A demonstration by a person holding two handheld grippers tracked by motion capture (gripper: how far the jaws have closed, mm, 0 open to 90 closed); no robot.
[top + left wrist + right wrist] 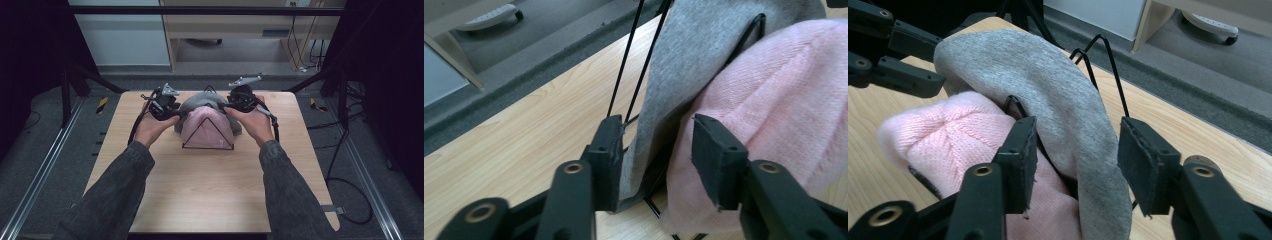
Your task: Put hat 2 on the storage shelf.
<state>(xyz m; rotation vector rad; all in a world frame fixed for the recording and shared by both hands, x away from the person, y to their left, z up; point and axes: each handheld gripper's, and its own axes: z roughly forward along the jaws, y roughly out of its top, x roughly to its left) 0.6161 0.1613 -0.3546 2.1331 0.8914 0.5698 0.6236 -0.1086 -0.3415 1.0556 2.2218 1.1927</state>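
Up near the far edge of the pale wood-grain table [210, 190], a thin black wire rack [207, 134] carried two soft caps: a pink ribbed-knit one [207, 131] in front and a smooth grey jersey one [200, 102] draped behind it. Both grippers flanked the rack. The left gripper [659, 150] had its matte black jaws spread, grey fabric lying loosely between them. The right gripper [1078, 155] likewise stood parted around the grey cap's edge, pads not pressing.
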